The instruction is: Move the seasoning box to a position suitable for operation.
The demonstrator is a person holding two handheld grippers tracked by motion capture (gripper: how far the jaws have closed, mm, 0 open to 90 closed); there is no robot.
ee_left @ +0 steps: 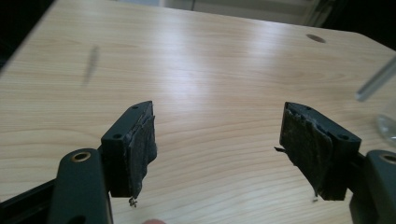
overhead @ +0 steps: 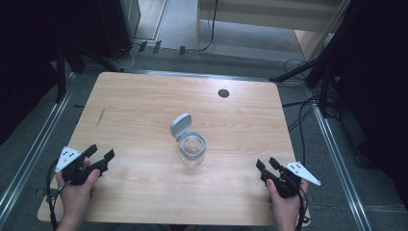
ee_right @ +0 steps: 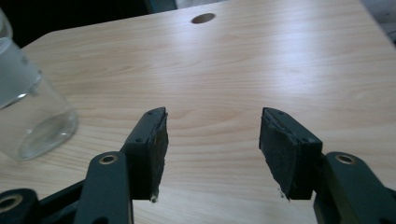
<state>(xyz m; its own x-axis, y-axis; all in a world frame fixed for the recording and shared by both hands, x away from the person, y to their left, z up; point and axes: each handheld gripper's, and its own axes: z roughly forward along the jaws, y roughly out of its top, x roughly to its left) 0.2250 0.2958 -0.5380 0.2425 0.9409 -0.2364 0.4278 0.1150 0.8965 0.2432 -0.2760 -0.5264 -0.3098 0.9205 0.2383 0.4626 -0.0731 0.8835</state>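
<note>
A clear glass jar (overhead: 192, 153) with a grey rim stands upright near the middle of the wooden table (overhead: 144, 110). Its grey flip lid (overhead: 180, 126) is hinged back and stands open behind it. My left gripper (overhead: 100, 155) rests at the table's near left corner, open, with nothing between its worn pads (ee_left: 144, 140). My right gripper (overhead: 267, 163) sits at the near right corner, open and empty too. The jar (ee_right: 28, 116) lies to the left in the right gripper view, and its edge (ee_left: 386, 126) shows at the far right of the left gripper view.
A round cable hole (overhead: 223, 93) sits in the table near its far edge. A dark streak (overhead: 100, 117) marks the wood at the left. Cables (overhead: 303, 110) and stand legs lie on the floor around the table.
</note>
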